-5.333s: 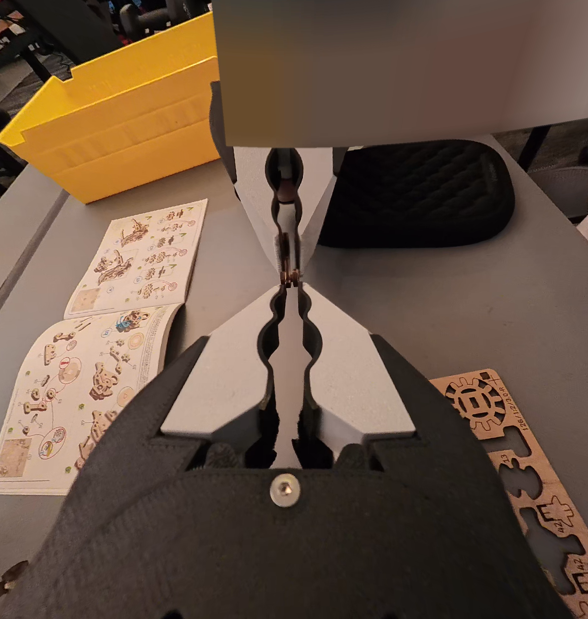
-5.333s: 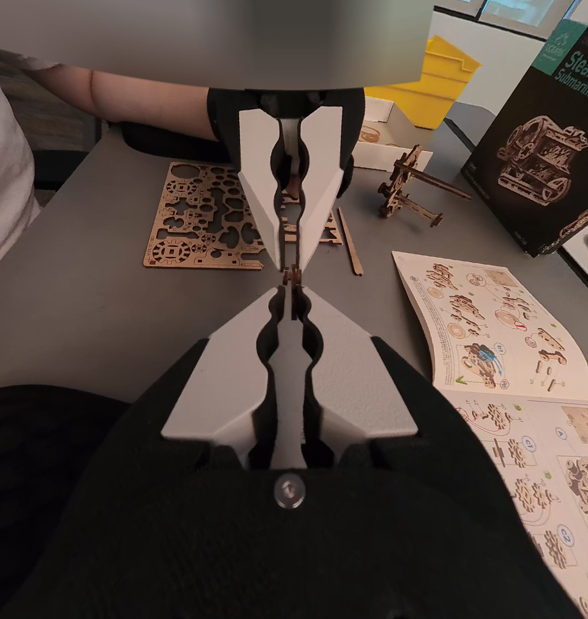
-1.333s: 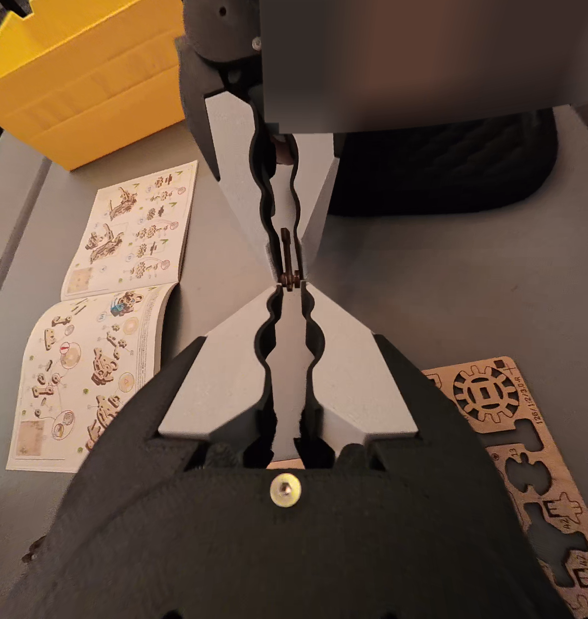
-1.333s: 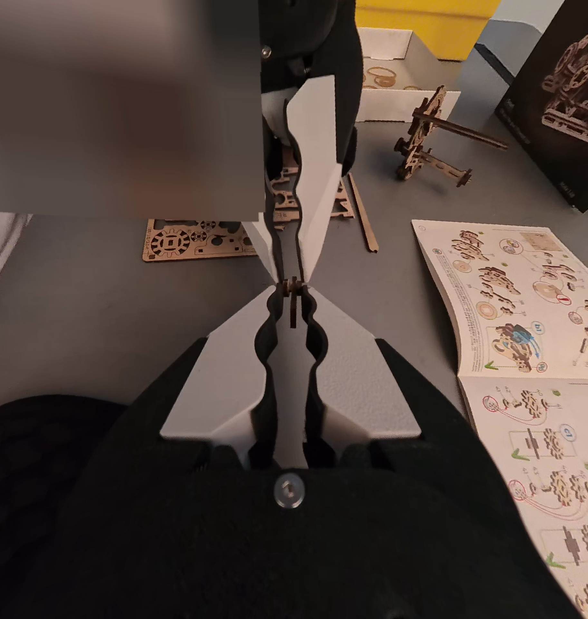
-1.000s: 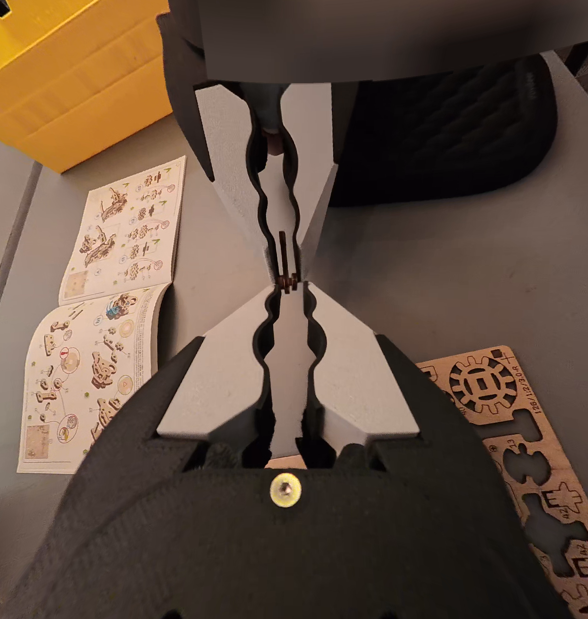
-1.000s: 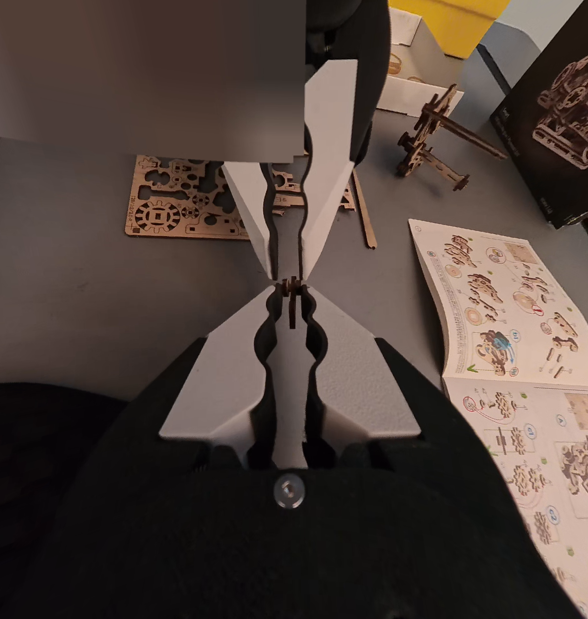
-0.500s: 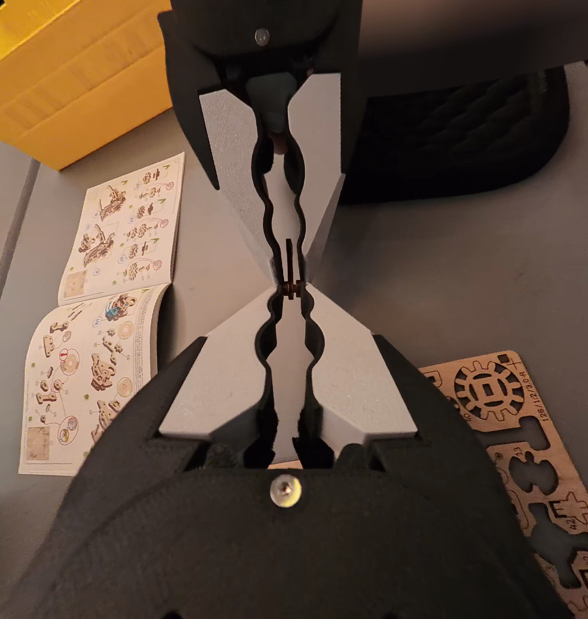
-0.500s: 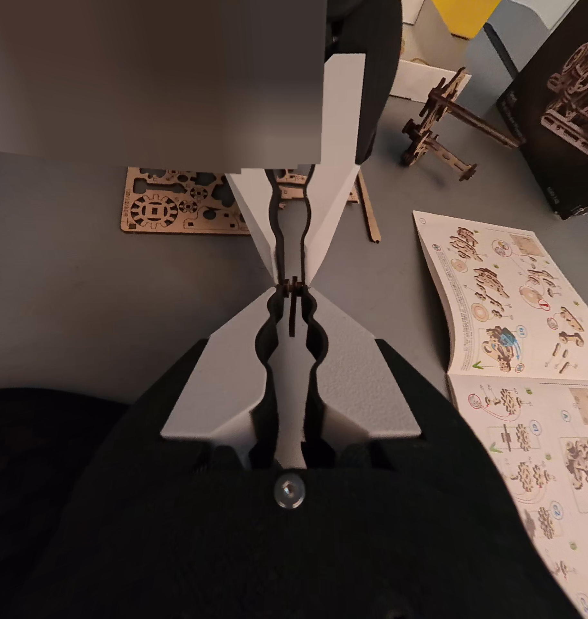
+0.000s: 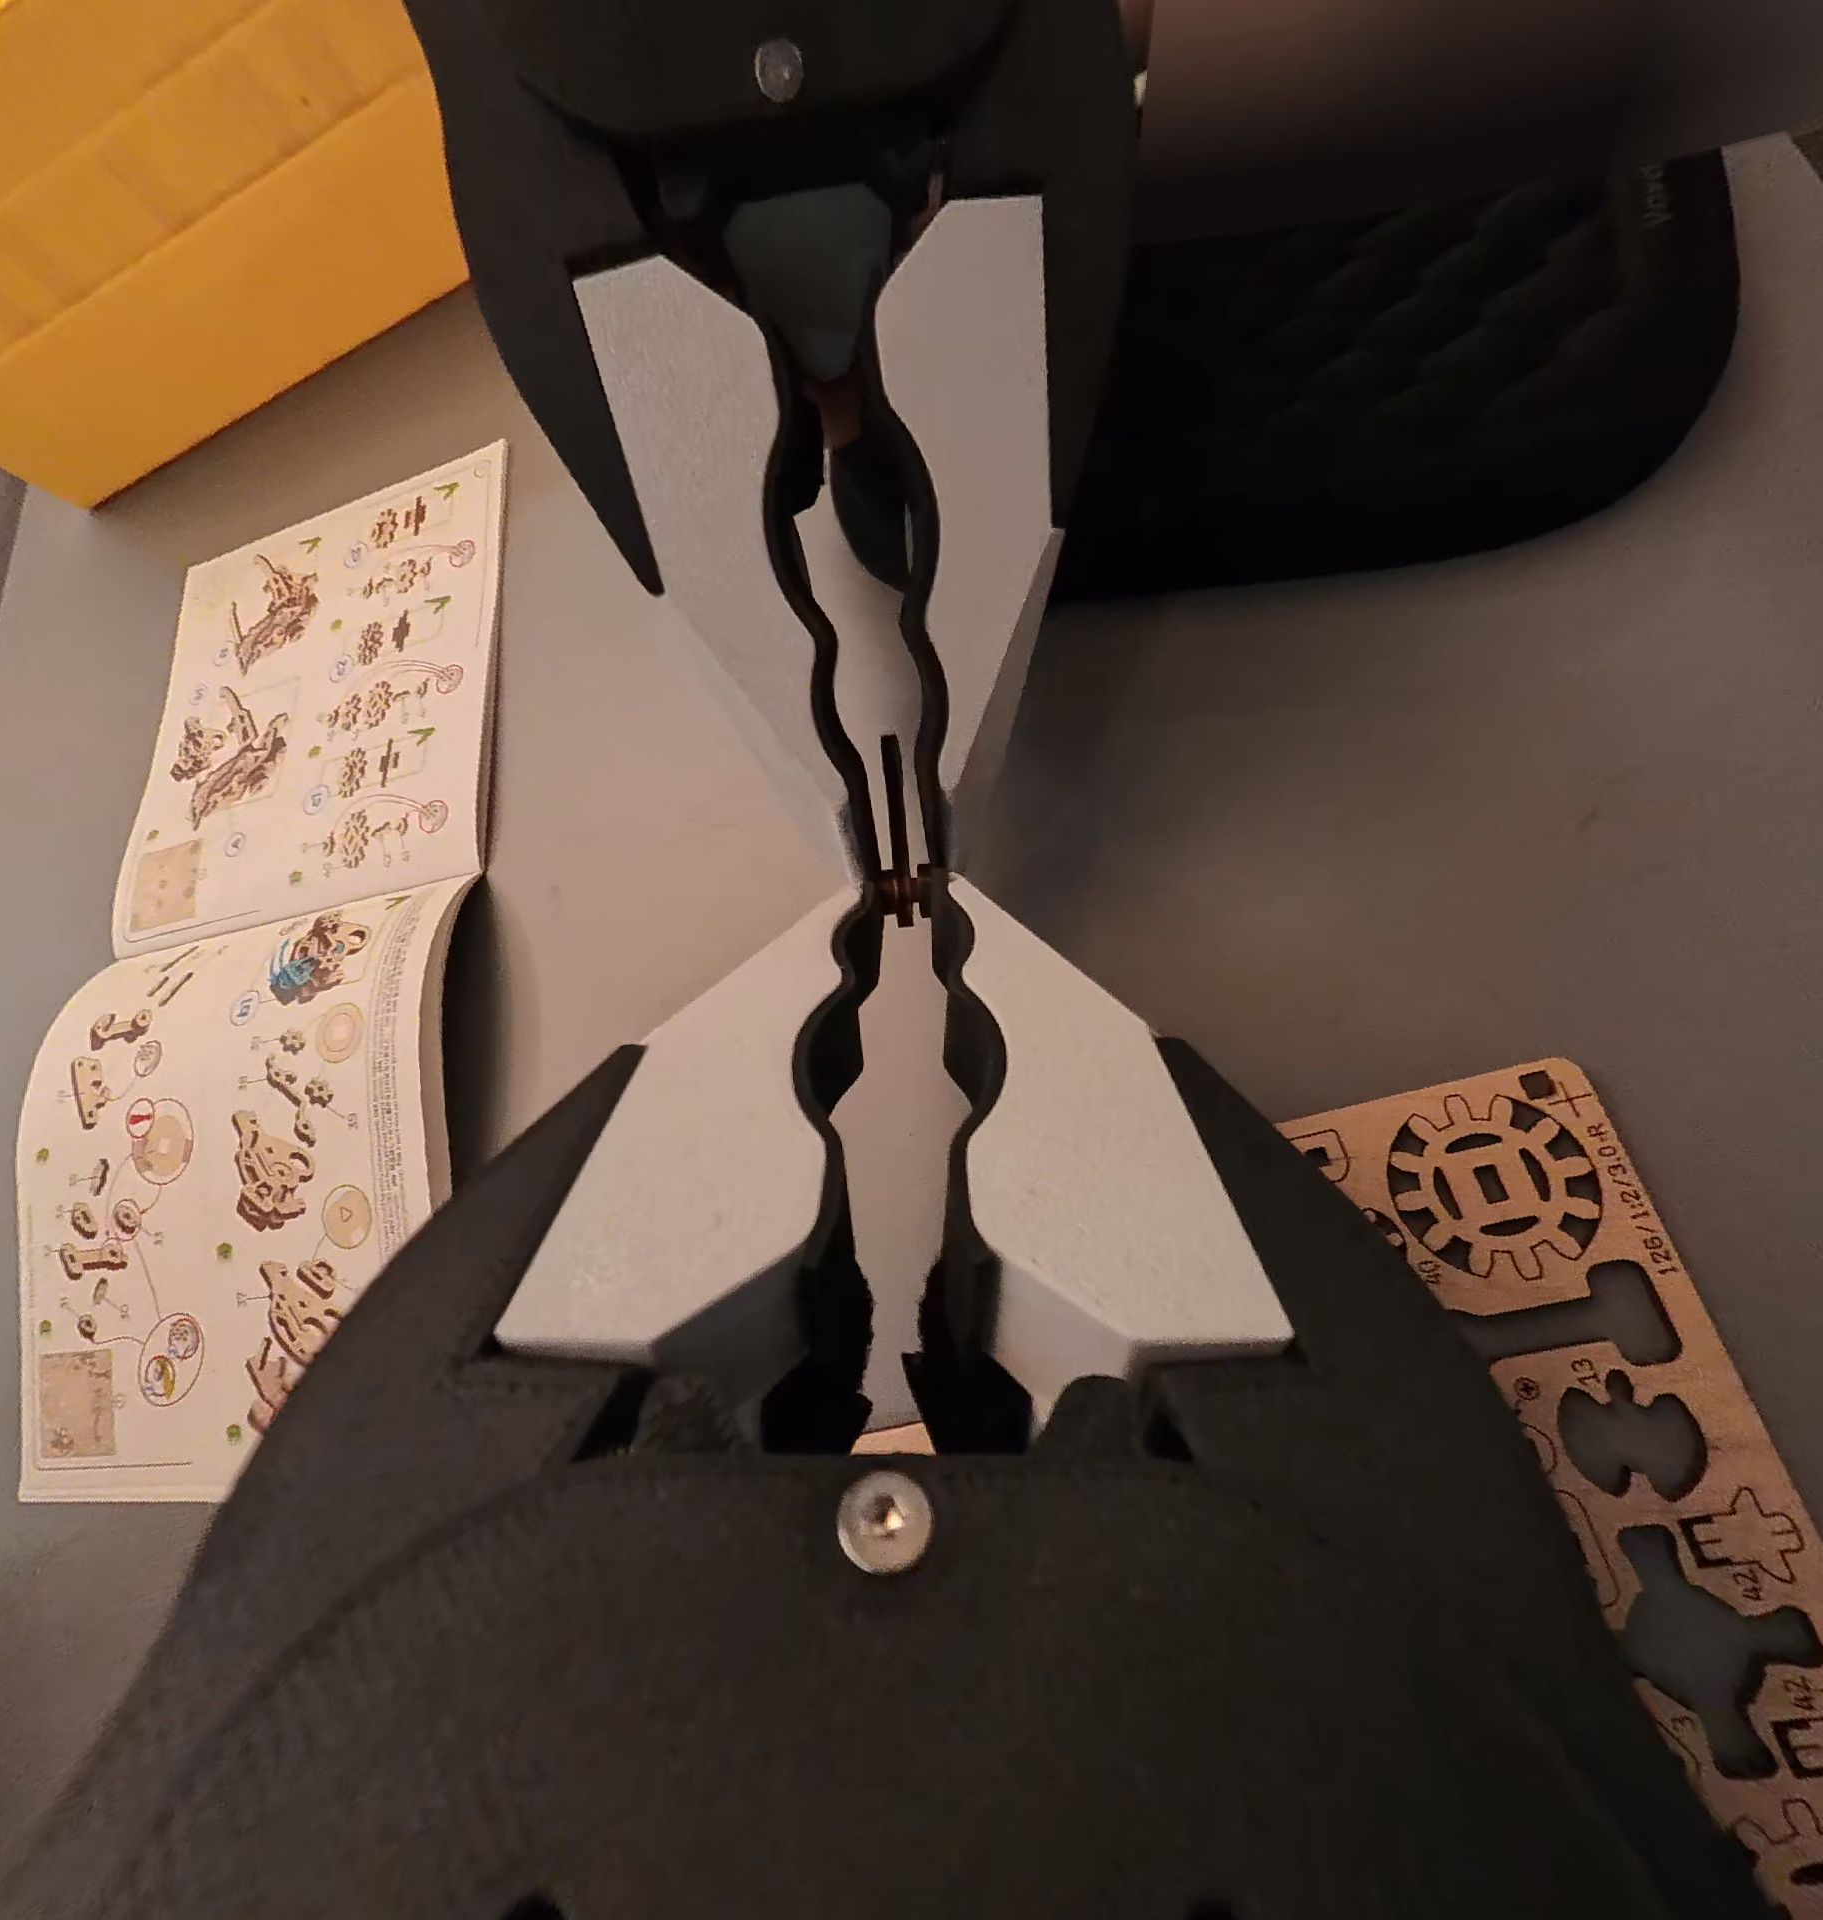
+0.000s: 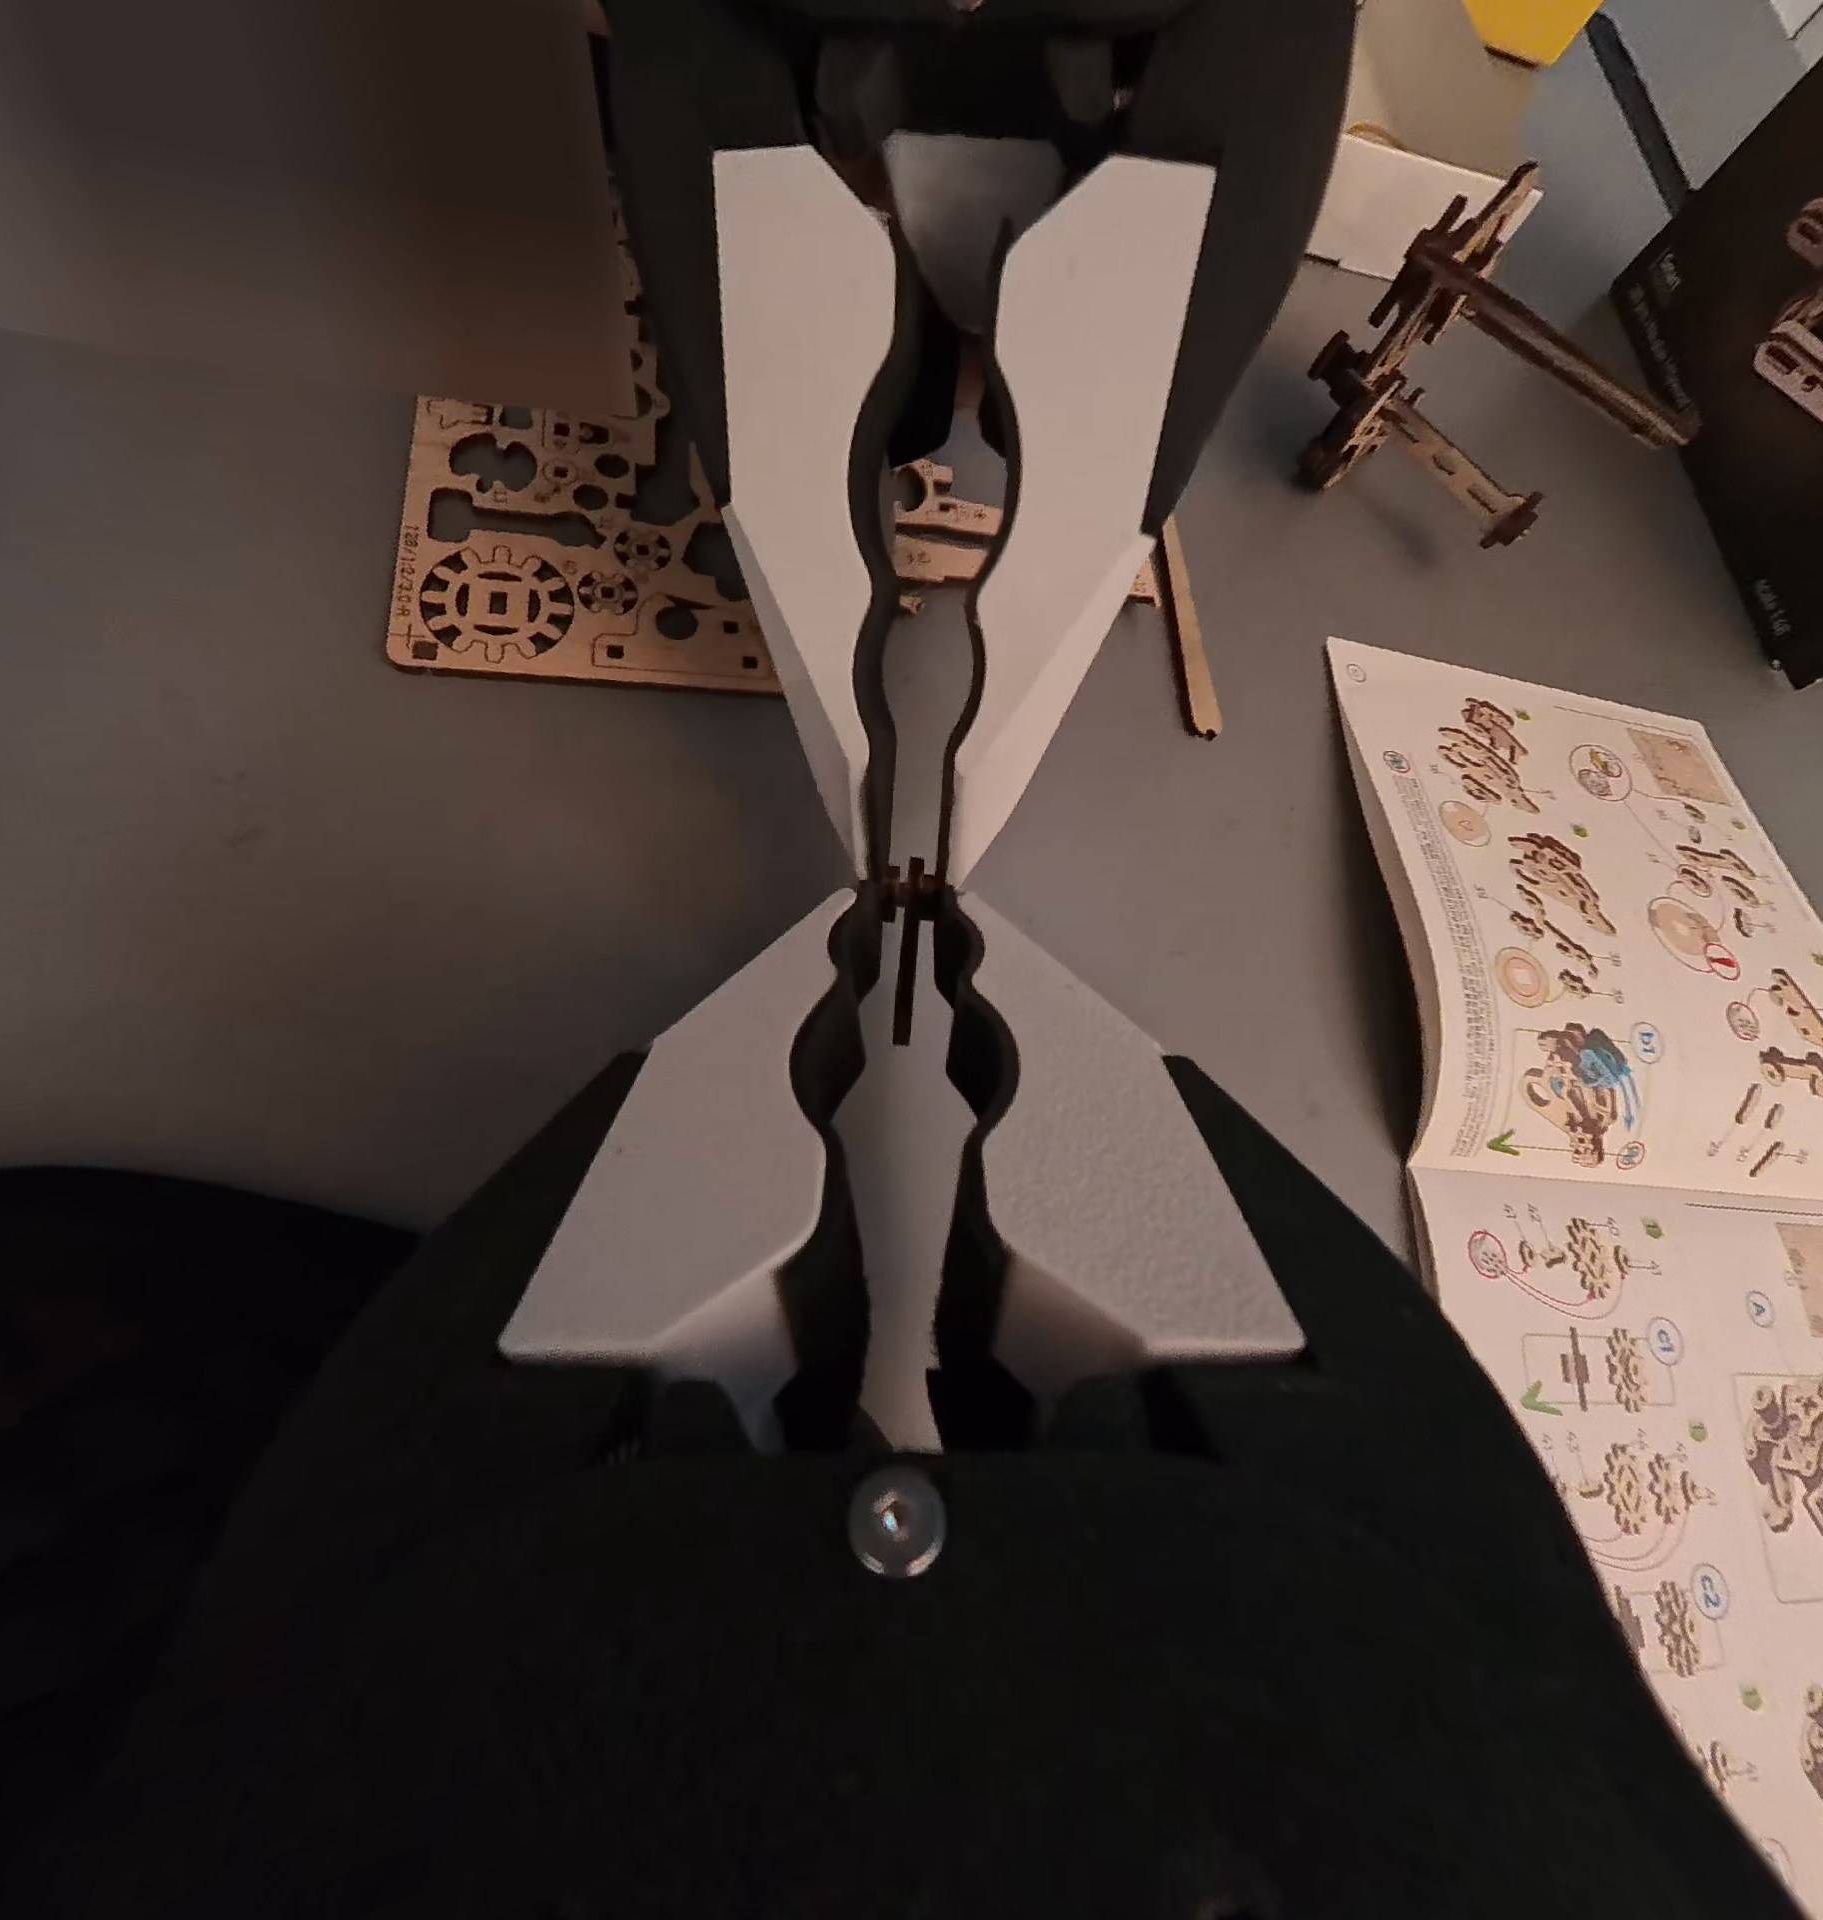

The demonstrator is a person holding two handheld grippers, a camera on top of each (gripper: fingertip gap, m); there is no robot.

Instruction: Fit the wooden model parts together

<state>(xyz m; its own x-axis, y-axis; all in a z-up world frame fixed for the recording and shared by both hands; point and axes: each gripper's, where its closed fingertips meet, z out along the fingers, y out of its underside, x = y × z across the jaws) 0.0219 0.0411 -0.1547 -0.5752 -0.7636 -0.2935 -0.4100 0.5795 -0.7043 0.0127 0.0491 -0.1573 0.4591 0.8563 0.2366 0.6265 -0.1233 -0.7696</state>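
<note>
My two grippers meet tip to tip above the grey table. In the left wrist view my left gripper [image 9: 902,906] is shut on a small brown wooden part [image 9: 902,894]. The right gripper [image 9: 891,831] comes in from the top, shut on a thin flat wooden piece [image 9: 891,795] that stands edge-on between its fingers. In the right wrist view my right gripper [image 10: 902,902] holds that flat piece [image 10: 902,977], and its front end meets the small part [image 10: 902,881] in the left gripper [image 10: 907,852]. The two parts touch at the joint.
An open instruction booklet [image 9: 263,935] [image 10: 1613,1039] lies on the table. A laser-cut wooden sheet [image 9: 1613,1299] [image 10: 533,582], a loose wooden stick [image 10: 1193,644], a half-built wooden model [image 10: 1426,343], a black product box [image 10: 1790,312], a yellow bin [image 9: 159,208] and a black quilted pad [image 9: 1406,364] surround the grippers.
Both grippers stay shut and tip to tip with the parts pressed together. Each has swung so the opposite gripper now fills more of the top of the view.
</note>
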